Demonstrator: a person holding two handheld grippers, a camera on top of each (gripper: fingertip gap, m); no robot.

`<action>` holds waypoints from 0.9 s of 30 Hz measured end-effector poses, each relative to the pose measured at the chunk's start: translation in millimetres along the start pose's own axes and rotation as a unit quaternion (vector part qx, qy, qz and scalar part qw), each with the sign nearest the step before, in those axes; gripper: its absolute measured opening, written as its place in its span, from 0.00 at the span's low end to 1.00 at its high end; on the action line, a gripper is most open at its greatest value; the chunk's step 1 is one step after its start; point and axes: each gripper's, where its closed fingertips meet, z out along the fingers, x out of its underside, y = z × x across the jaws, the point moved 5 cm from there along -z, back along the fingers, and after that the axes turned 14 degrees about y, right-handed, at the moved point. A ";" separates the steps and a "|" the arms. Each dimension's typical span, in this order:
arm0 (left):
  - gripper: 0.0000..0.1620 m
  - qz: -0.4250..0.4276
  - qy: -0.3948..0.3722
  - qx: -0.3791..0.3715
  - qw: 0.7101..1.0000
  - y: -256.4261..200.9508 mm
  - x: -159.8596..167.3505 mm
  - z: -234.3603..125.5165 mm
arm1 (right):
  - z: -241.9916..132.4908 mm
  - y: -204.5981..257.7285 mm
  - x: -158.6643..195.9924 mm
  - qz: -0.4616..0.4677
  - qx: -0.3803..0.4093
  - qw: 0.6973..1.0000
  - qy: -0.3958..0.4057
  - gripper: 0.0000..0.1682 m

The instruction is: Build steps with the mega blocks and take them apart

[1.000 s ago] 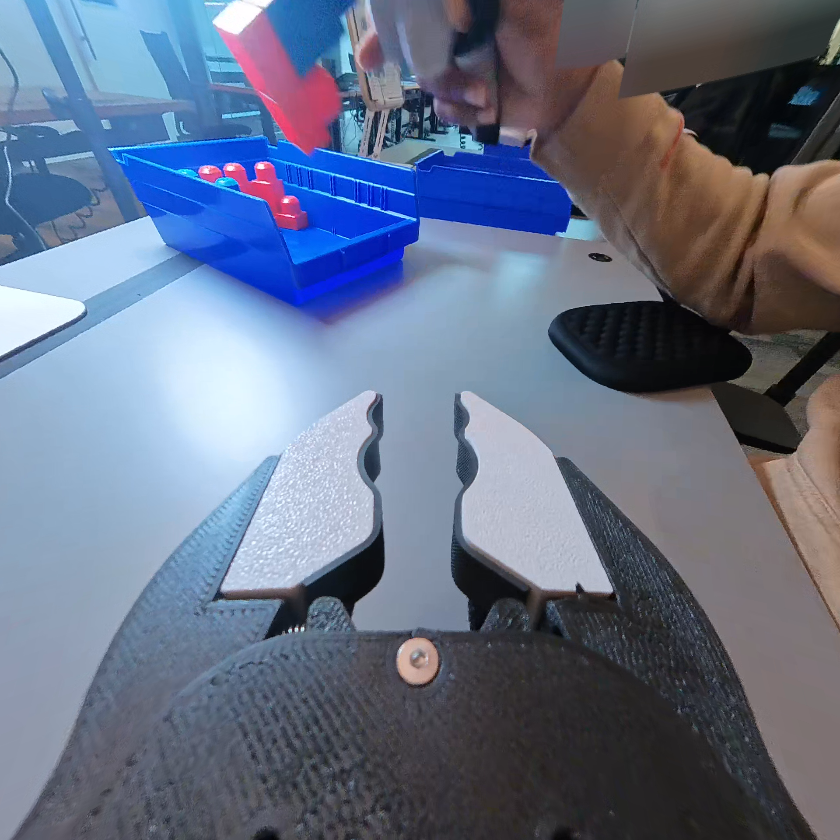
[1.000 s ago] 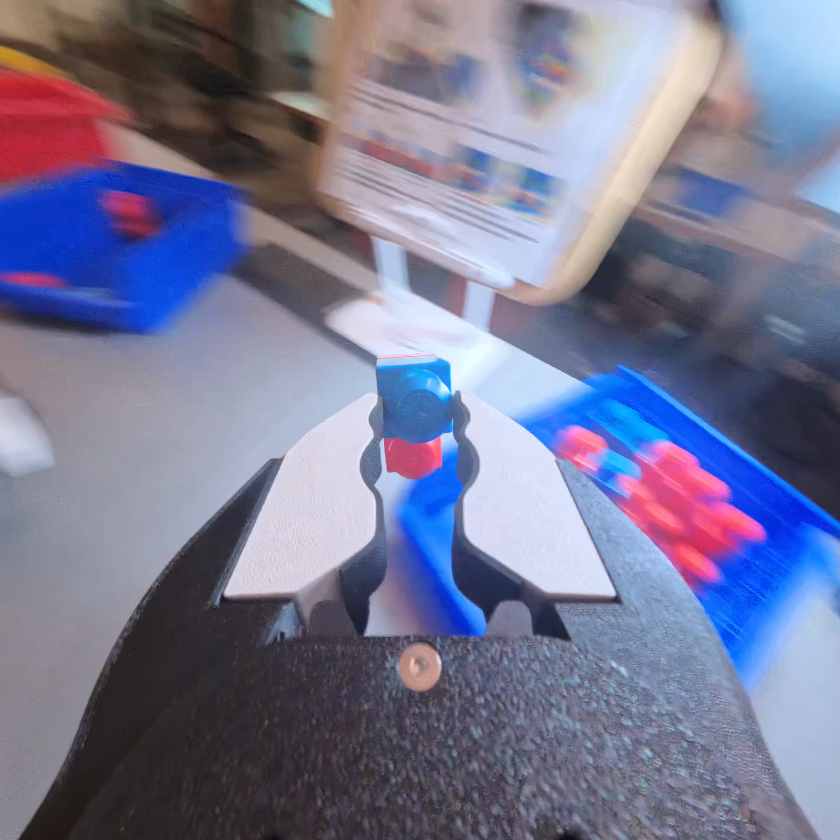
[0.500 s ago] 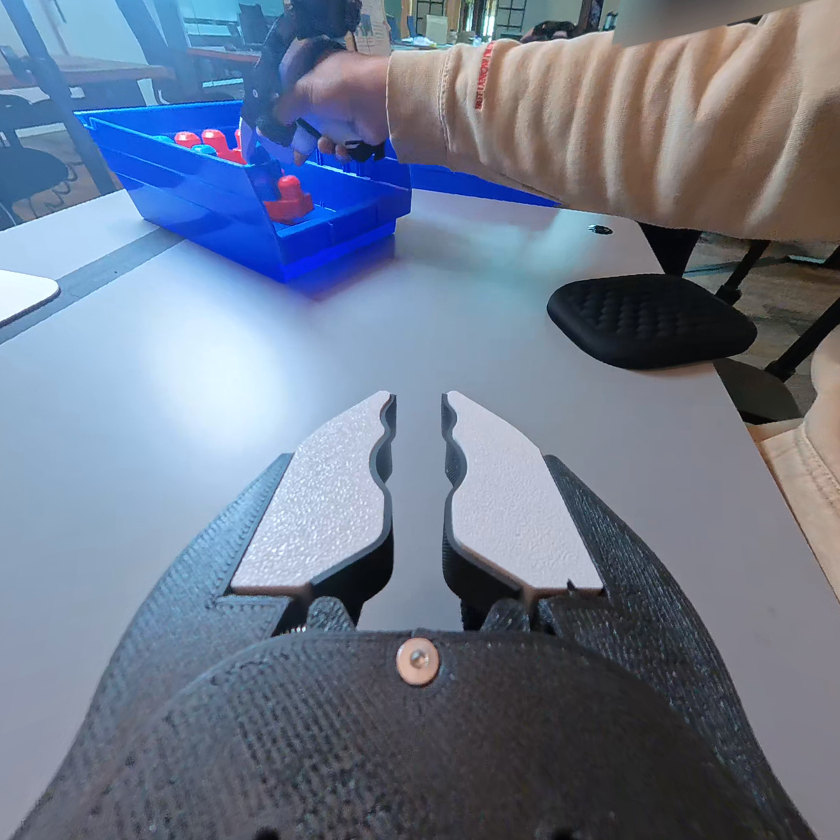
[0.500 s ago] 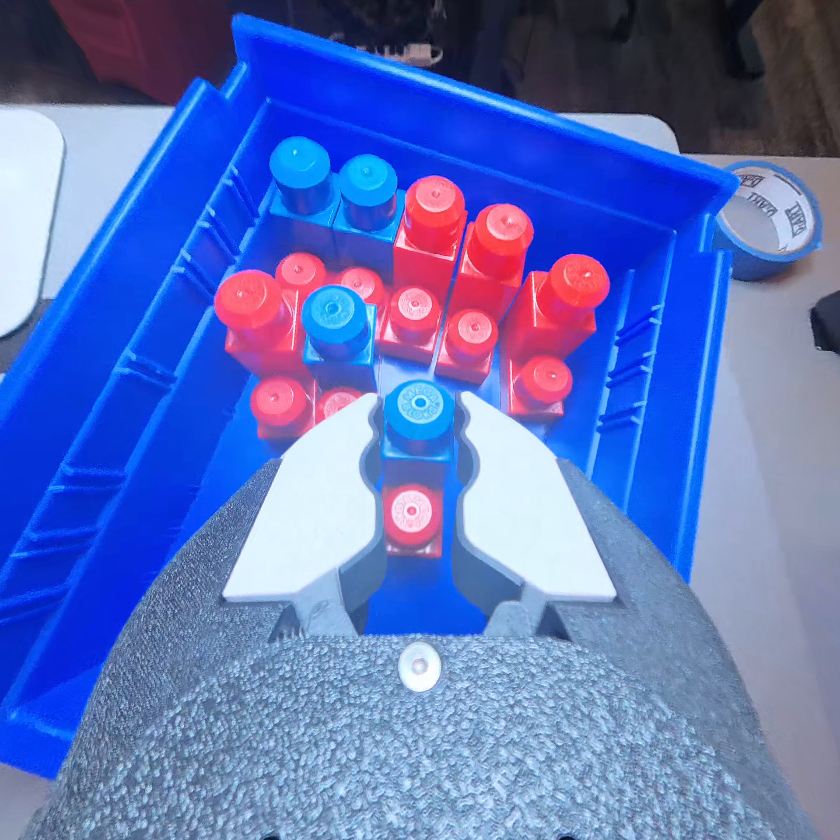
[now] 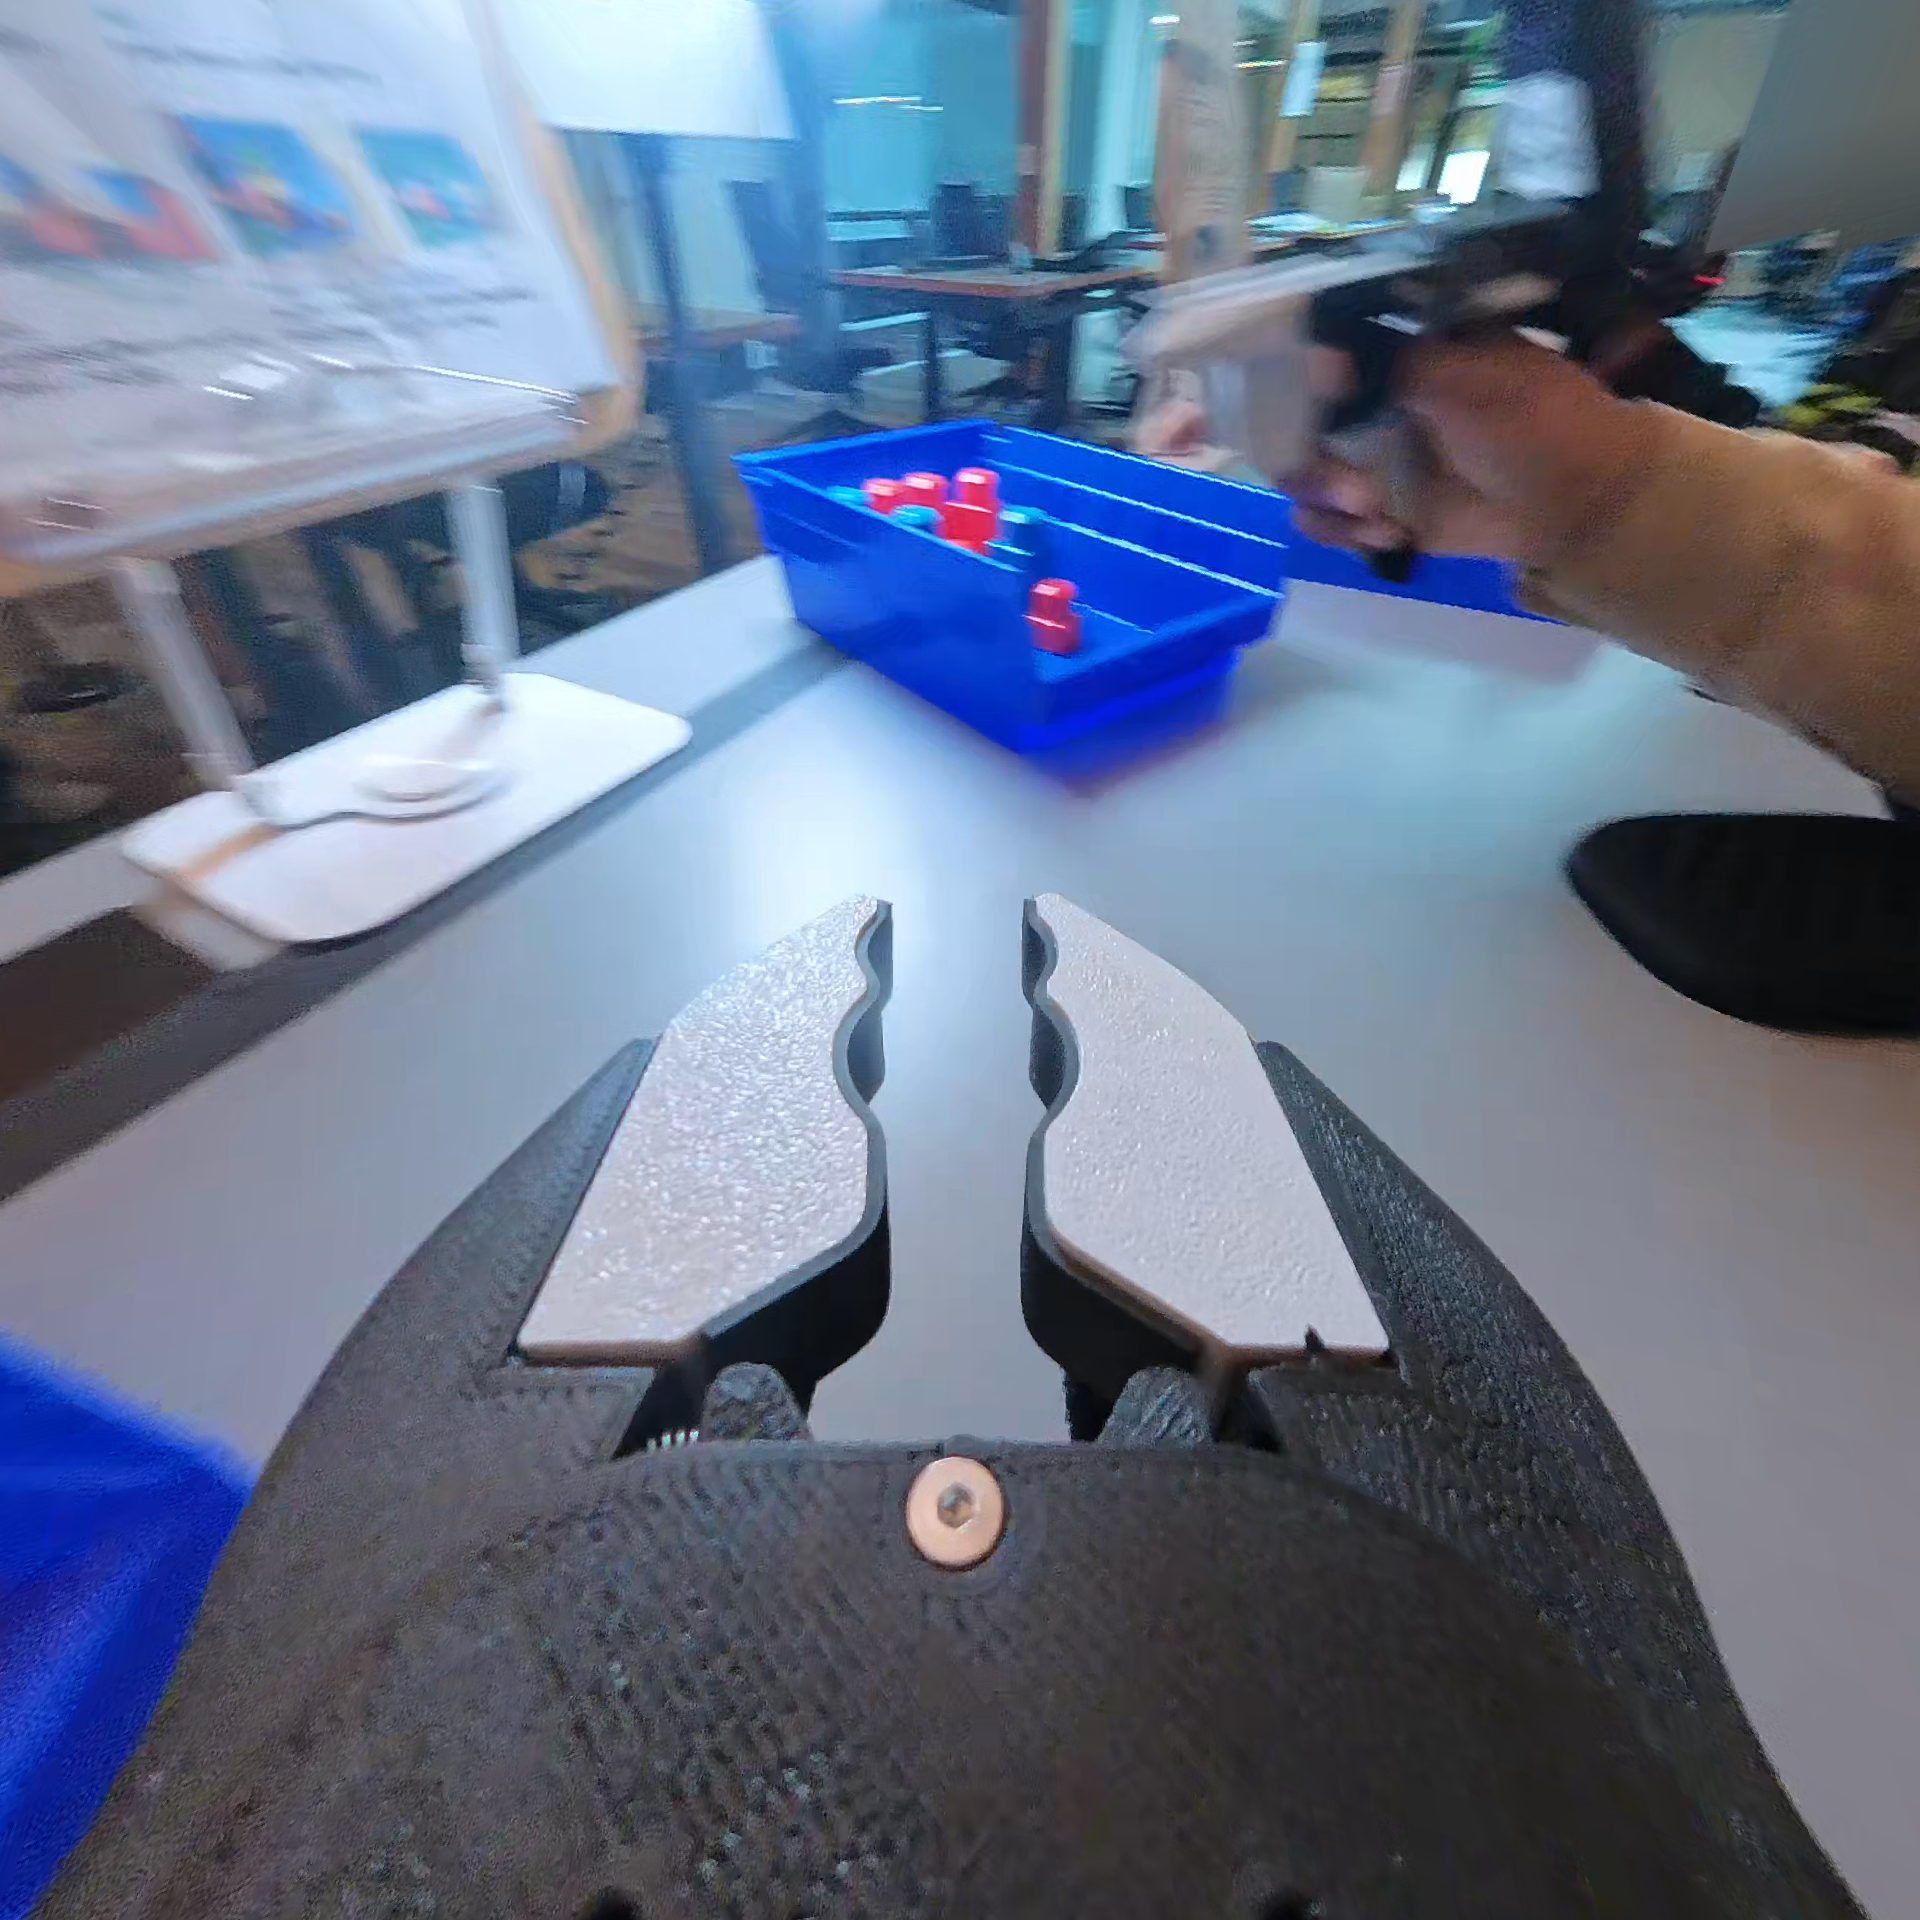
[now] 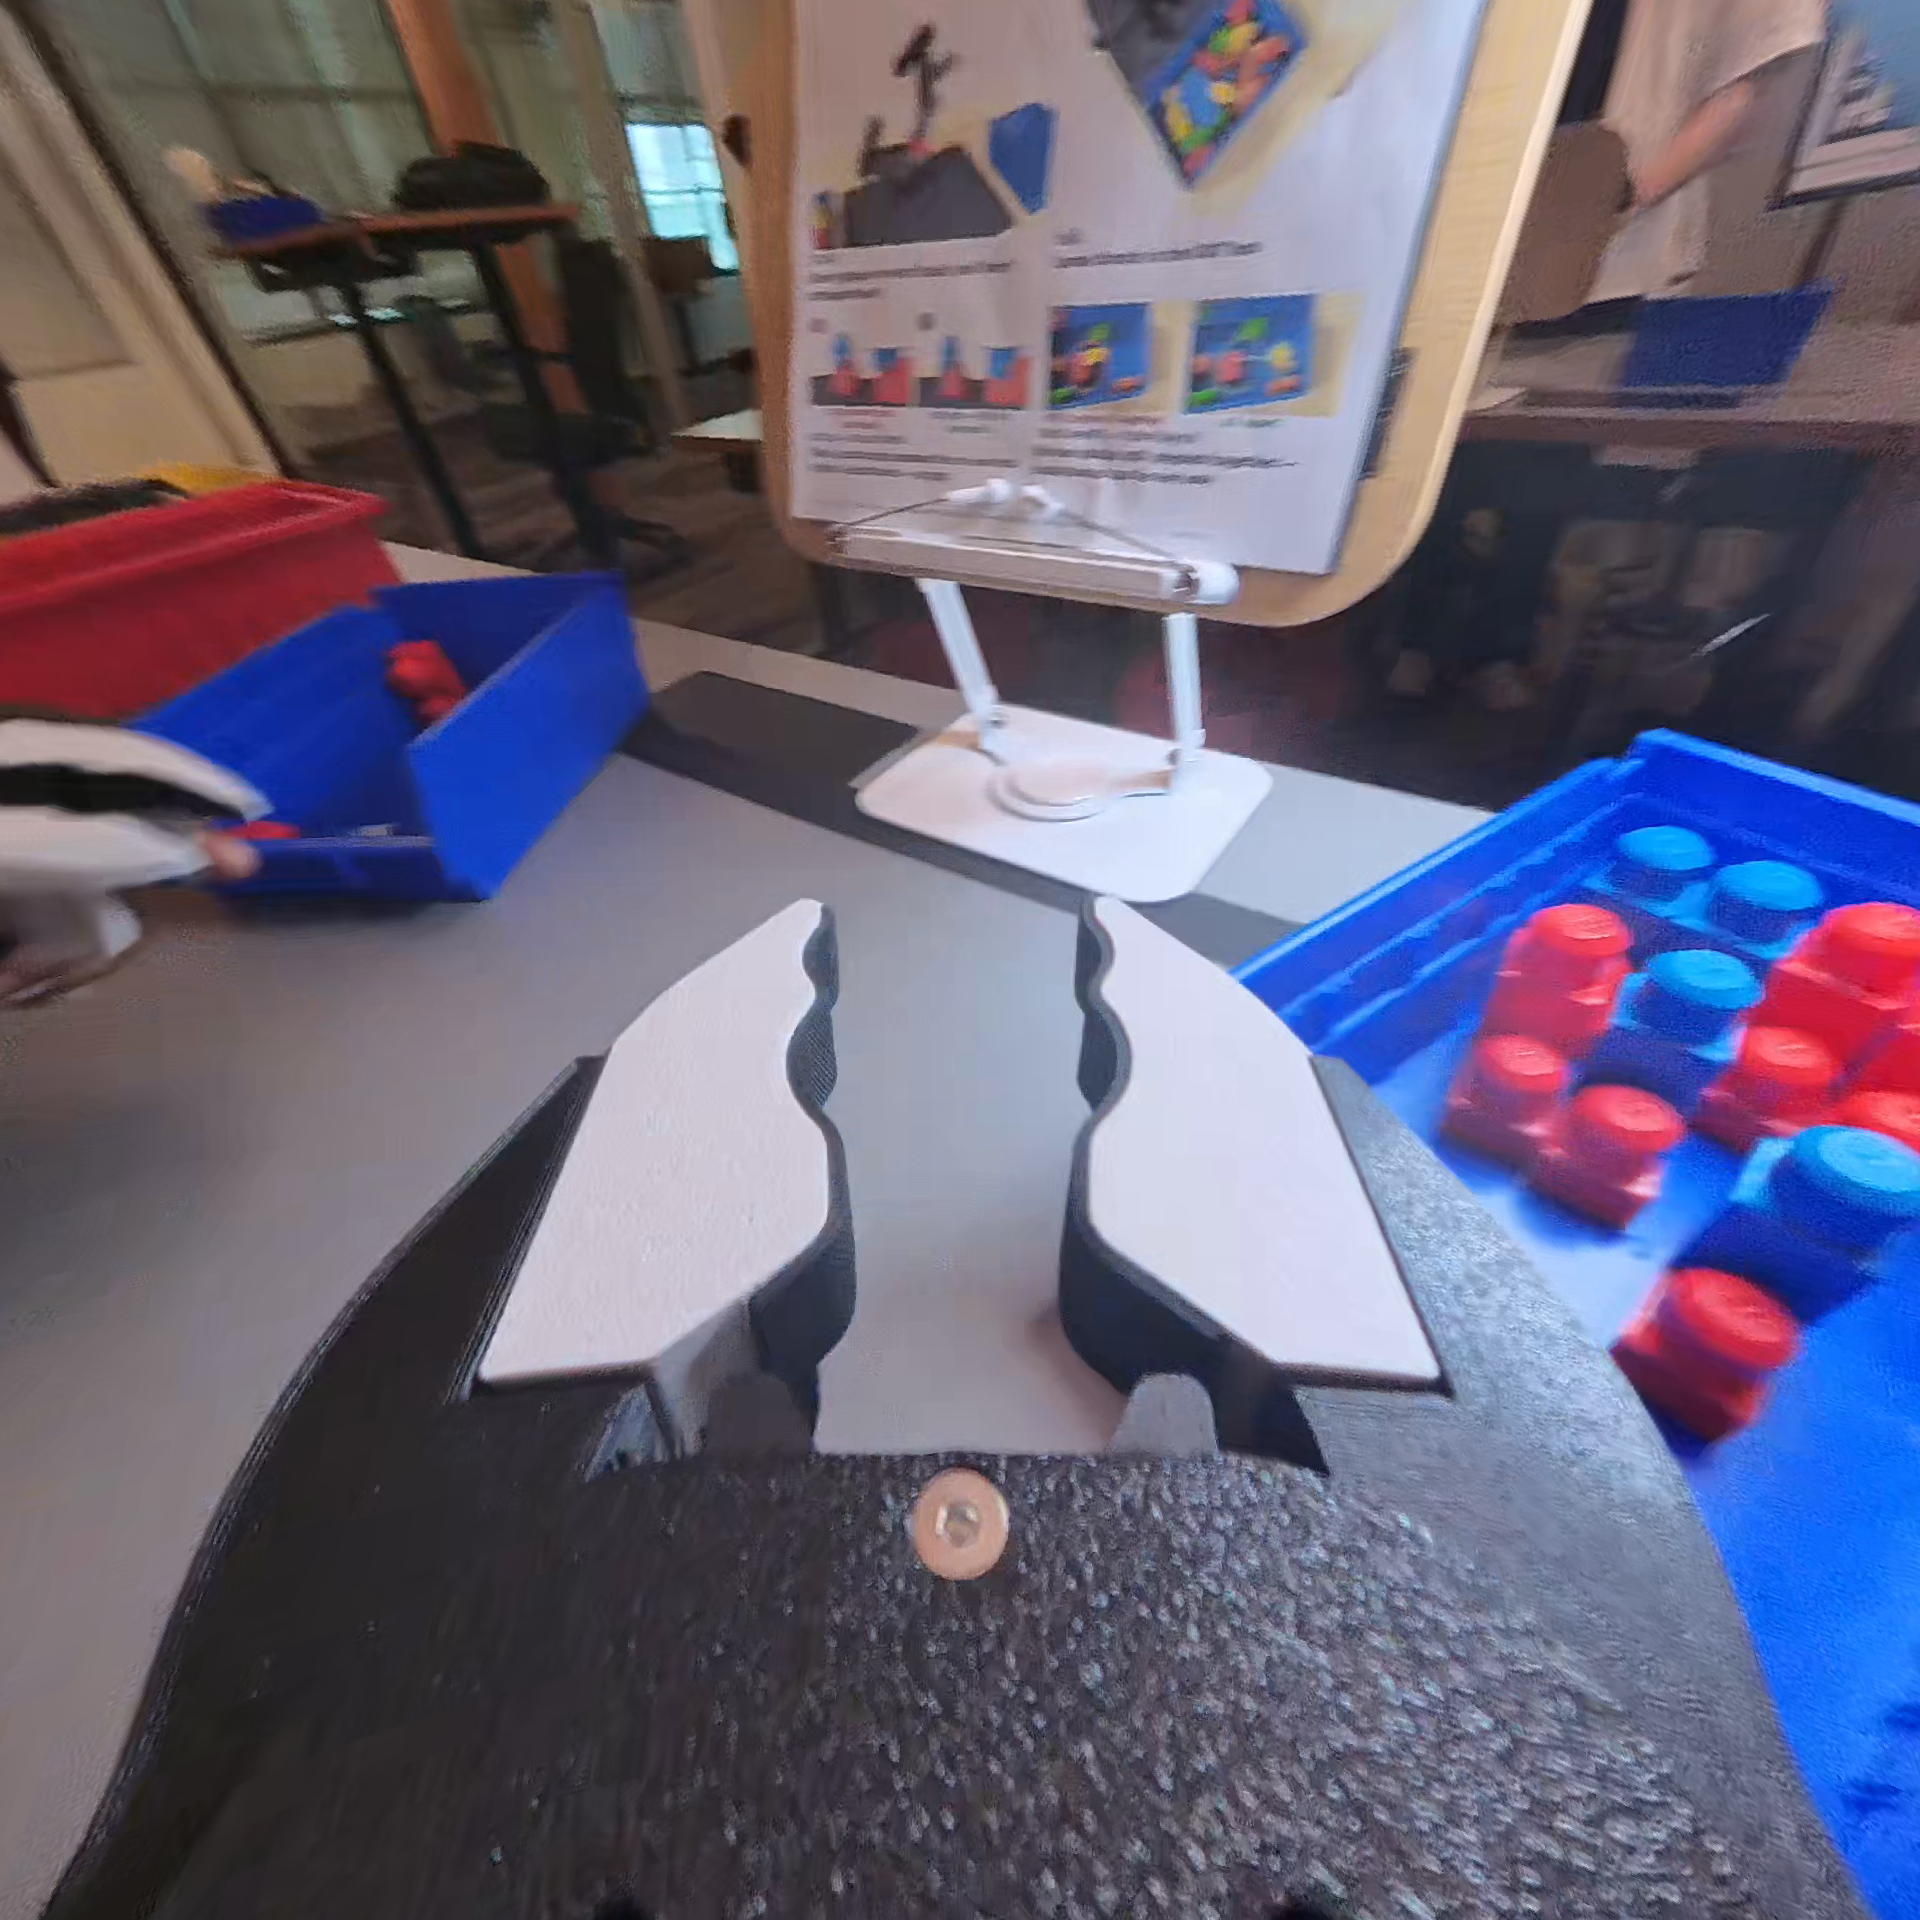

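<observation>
The left gripper (image 5: pixel 956 914) is held low and level over the grey bench (image 5: pixel 1299 883), its jaws parted by a narrow gap with nothing between them. In the right wrist view it shows blurred at the far left edge, in front of a second blue bin (image 6: pixel 416 758) that holds a few red blocks.

Ahead of it stands a white stand (image 5: pixel 416 800) carrying an instruction sheet (image 5: pixel 260 208); its pictures and lines of print are too blurred to make out.

Farther right, a blue bin (image 5: pixel 935 634) sits on the bench with the mega blocks (image 5: pixel 961 509) inside, red and blue, most clustered at its far end and one red stack (image 5: pixel 1051 615) apart near the front wall.

The right gripper (image 6: pixel 951 914) is lifted clear of the bench just left of the bin, tilted, jaws wide apart and empty. In the left wrist view the person's right hand (image 5: pixel 1475 457) is wrapped round its handle above the bin's right end, sleeve trailing to the right. A black pad (image 5: pixel 1766 914) lies at the bench's right edge.
</observation>
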 end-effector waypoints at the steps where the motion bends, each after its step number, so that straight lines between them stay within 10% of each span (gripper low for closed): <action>1: 0.16 -0.010 0.009 -0.034 0.999 20.1 -6.4 -13.9 | -7.3 19.7 6.1 0.012 -0.038 0.999 -0.002 0.26; 6: 0.22 -0.030 0.128 -0.293 0.947 151.7 -6.8 -91.6 | -32.0 84.2 35.6 0.035 -0.144 0.989 -0.013 0.23; 12: 0.29 -0.090 0.349 -0.384 0.850 277.5 33.4 -130.4 | -21.3 95.6 65.0 -0.015 -0.142 0.990 -0.005 0.20; 27: 0.32 -0.105 0.498 -0.356 0.784 356.9 102.4 -22.6 | -1.2 92.3 98.3 -0.060 -0.149 0.986 0.034 0.16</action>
